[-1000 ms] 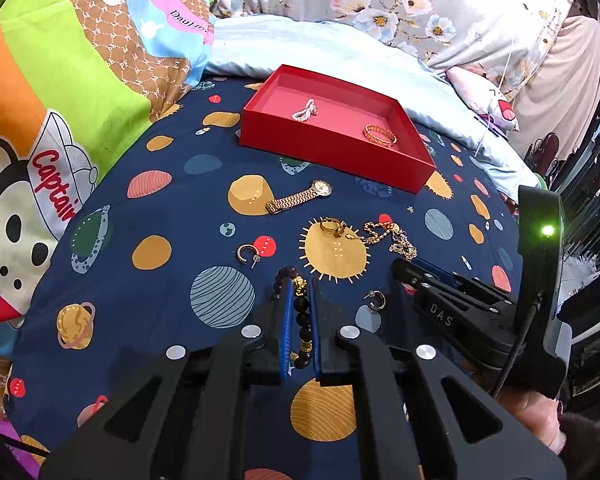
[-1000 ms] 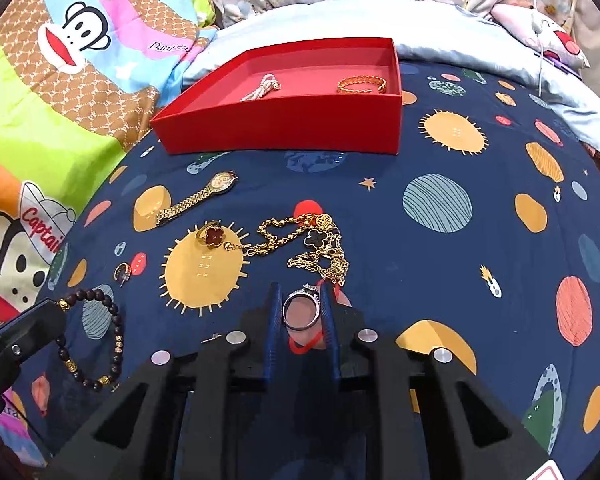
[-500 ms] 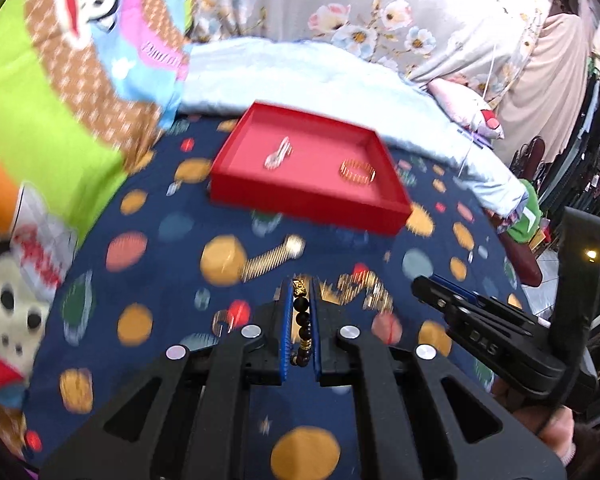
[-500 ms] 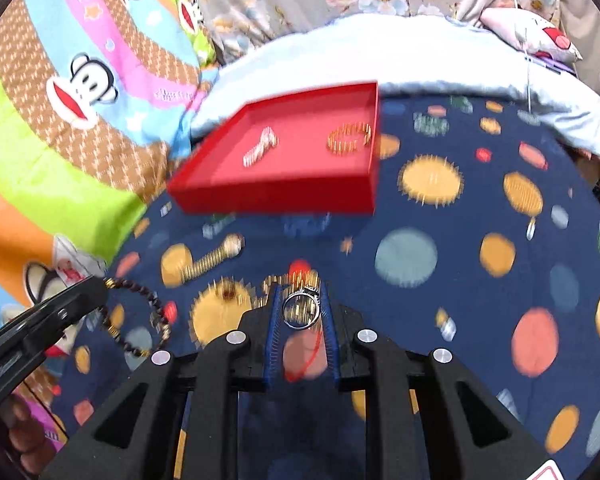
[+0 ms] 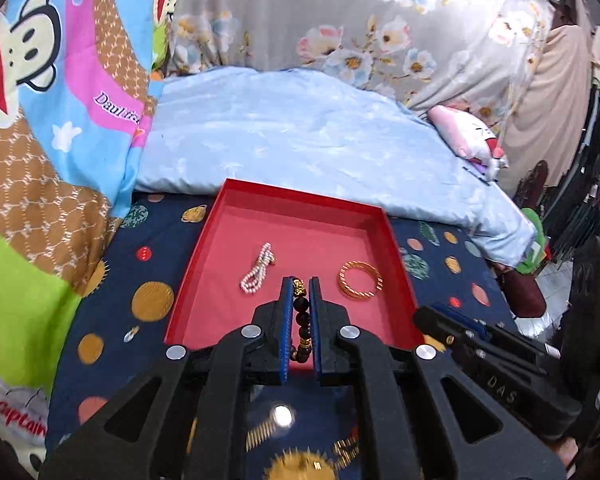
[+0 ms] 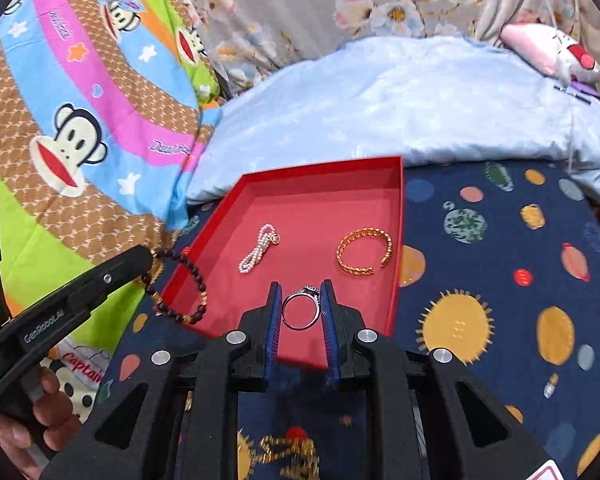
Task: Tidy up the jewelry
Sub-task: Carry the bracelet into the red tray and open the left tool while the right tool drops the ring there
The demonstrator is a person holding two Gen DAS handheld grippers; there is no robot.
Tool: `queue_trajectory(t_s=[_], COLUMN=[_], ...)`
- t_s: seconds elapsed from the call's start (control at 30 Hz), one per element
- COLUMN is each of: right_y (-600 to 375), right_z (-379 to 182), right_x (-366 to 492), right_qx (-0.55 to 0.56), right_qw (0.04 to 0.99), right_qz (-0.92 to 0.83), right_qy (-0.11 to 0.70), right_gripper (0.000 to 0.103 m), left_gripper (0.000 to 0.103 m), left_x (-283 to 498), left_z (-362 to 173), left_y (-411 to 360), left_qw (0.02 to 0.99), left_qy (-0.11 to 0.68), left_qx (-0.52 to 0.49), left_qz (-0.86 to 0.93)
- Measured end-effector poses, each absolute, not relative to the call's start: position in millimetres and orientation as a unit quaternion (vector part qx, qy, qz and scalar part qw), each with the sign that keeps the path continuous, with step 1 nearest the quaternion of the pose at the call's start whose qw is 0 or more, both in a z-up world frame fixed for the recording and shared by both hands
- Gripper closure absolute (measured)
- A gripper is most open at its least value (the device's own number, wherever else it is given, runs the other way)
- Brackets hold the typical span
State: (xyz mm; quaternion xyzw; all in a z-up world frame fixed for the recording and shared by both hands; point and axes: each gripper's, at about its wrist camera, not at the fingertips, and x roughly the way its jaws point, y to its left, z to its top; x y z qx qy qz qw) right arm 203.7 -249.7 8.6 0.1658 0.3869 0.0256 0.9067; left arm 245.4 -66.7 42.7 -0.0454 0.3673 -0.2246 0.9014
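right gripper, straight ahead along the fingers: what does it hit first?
Probably the floor of the red tray, in the bare patch between the pearl bracelet and the gold bangle. The right gripper, shut on the silver ring, is above the near rim; depth is unclear.

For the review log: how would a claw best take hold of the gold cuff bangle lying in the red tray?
Probably from straight above, pinching the closed arc of the gold cuff bangle on its far side. It lies flat on the red tray with its opening on the near right, and its right edge sits close to the tray wall, leaving little room there.
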Motion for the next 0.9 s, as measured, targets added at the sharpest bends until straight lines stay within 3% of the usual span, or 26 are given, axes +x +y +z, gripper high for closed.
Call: queue_trajectory(t_s=[0.3,0.43,0.47,0.9], right_y=[-245.4,-247.2,-248.9,-242.0], right_z=[-17.0,-9.9,-6.1,-1.7], right_x=[225.1,217.7,212.0,95.4], right_qx=[0.145,0.143,0.147,0.145], right_qw=[0.901,0.906,0.908,0.909], right_qz=[0.018,0.01,0.01,-0.001], right_qy=[0.408,0.398,0.393,0.391], right_gripper=[0.084,0.081,0.08,0.077], left_gripper=[0.095,0.068,0.066,0.065], left_x=[276.6,273.4,270.3,164.5], left_z=[6.9,6.0,8.7,12.8], left_y=[-78.2,-73.5,-70.0,-14.2], left_qw=[0.89,0.896,0.899,0.904], left_qy=[0.401,0.398,0.393,0.395], left_qx=[-0.038,-0.037,-0.041,-0.039], left_qz=[-0.212,-0.192,-0.188,-0.158])
